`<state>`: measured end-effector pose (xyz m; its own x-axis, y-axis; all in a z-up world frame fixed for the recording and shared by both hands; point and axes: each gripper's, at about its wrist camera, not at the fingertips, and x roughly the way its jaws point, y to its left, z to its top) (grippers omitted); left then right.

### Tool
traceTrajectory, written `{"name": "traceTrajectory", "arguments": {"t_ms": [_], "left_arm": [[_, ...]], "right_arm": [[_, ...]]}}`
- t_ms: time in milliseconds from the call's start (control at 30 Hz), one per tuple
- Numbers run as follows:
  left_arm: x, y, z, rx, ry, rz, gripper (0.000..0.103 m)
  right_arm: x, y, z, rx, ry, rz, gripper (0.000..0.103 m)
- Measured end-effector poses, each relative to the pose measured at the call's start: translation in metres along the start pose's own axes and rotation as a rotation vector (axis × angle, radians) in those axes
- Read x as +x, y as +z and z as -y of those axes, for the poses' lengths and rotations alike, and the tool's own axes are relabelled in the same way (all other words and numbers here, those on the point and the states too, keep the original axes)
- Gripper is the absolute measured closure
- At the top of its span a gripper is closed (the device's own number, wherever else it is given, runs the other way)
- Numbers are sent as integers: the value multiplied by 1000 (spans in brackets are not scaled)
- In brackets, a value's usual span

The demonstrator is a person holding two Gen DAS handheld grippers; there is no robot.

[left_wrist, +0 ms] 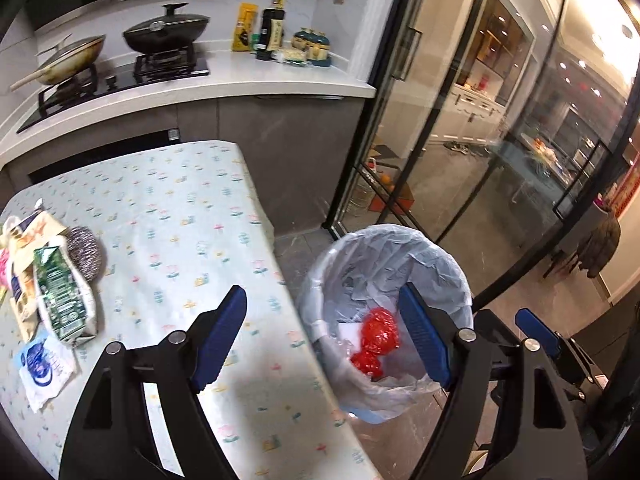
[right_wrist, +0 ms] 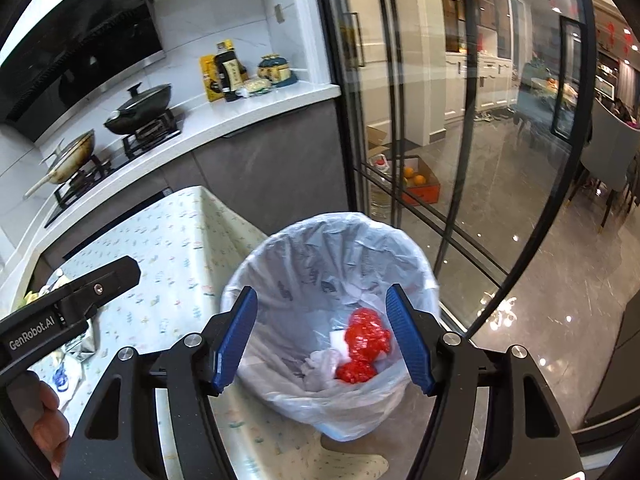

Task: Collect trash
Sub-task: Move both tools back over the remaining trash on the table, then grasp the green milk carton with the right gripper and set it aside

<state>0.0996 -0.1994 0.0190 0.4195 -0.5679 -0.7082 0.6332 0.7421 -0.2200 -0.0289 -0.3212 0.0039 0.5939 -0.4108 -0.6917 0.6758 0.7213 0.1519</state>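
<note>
A trash bin with a pale plastic liner [left_wrist: 384, 236] [right_wrist: 332, 224] stands on the floor at the table's right edge. Inside it lie crumpled red wrappers [left_wrist: 378, 332] [right_wrist: 366, 336] and a whitish plastic scrap [right_wrist: 320, 364]. My left gripper [left_wrist: 322, 290] hangs open over the table edge and the bin's rim, with nothing between its blue pads. My right gripper [right_wrist: 322, 290] is open above the bin's mouth and also holds nothing. On the table's left side lie a green packet [left_wrist: 64, 292], a beige packet [left_wrist: 24, 240], a blue-and-white wrapper [left_wrist: 44, 364] and a steel scourer [left_wrist: 86, 252].
The table wears a flowered cloth [left_wrist: 180, 220]. Behind it runs a kitchen counter [left_wrist: 256, 80] with a gas stove, two pans [left_wrist: 166, 32] and bottles [left_wrist: 272, 28]. A glass sliding door [left_wrist: 420, 140] stands right of the bin, and a box of oranges [right_wrist: 420, 184] sits behind the glass.
</note>
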Motion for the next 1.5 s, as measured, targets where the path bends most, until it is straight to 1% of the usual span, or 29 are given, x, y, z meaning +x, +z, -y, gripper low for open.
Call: {"name": "traceTrajectory", "arguments": {"t_ms": [167, 333, 533, 633, 767, 867, 1000, 1133, 1400, 1500], "left_arm": [[-21, -3, -48, -76, 55, 18, 25], [-41, -12, -105, -152, 124, 22, 25], [-64, -31, -177, -243, 207, 24, 25], [-71, -43, -212, -291, 241, 10, 25], [-77, -62, -256, -354, 277, -21, 24], [-78, -76, -285, -403, 298, -44, 21], [-75, -92, -316, -443, 310, -80, 20], [-67, -108, -338, -482, 306, -122, 19], [-46, -129, -357, -528, 255, -186, 19], [-38, -132, -358, -520, 258, -194, 19]], "right_arm": [[-3, -5, -36, -53, 45, -5, 38], [-1, -14, -80, -110, 100, -23, 38], [4, -28, -142, -185, 174, -56, 37], [9, -37, -174, -220, 217, -73, 31], [17, -50, -215, -266, 260, -104, 31], [25, -61, -245, -305, 286, -129, 30], [38, -75, -278, -351, 310, -163, 29], [51, -84, -304, -378, 326, -188, 25], [76, -85, -339, -416, 333, -209, 20], [88, -85, -347, -423, 329, -221, 19]]}}
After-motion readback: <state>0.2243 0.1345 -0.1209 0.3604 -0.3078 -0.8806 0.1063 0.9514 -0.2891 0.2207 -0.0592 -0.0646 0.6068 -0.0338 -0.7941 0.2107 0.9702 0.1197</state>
